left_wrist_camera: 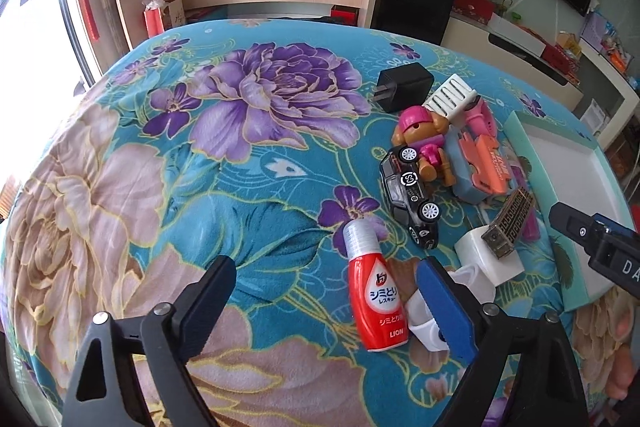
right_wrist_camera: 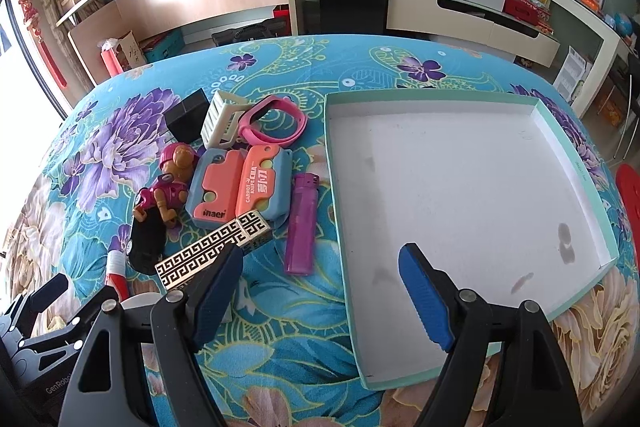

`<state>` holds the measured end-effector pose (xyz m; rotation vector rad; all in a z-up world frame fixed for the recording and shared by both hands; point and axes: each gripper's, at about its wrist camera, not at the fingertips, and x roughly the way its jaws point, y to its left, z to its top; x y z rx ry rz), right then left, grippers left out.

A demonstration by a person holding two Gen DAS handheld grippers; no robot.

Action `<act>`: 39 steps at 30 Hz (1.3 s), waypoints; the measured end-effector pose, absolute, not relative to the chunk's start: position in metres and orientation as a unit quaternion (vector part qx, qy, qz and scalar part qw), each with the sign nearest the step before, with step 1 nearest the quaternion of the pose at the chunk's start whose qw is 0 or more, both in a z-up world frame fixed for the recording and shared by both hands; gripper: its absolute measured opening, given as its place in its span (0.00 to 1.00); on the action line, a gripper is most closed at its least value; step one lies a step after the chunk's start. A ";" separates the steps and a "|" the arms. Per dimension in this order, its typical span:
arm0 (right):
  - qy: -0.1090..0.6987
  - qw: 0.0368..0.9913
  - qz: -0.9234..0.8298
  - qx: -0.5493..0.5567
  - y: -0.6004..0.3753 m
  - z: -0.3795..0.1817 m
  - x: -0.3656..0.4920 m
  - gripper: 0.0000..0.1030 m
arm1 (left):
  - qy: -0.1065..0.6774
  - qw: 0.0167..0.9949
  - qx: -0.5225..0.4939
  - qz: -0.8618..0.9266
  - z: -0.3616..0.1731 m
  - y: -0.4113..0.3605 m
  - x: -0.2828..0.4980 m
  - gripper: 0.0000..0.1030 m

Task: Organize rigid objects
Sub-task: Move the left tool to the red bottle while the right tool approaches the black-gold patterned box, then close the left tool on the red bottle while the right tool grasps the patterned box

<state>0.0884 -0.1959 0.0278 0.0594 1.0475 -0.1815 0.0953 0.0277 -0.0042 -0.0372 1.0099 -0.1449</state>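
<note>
On a floral blue cloth, both grippers hover with jaws spread wide and nothing held. The left gripper sits low over the near side of the clutter, a red bottle lying between its fingers. The right gripper hangs above the near-left edge of a shallow white tray, which lies right of the pile. Left of the tray rest a purple lighter, an orange-and-blue folding knife toy, a gold patterned lighter, a pink figure, a pink band and a black charger.
</note>
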 end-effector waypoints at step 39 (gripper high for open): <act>0.468 0.883 0.019 0.004 -0.158 0.023 0.096 0.79 | 0.501 0.863 0.004 -0.062 -0.017 0.030 0.098 0.41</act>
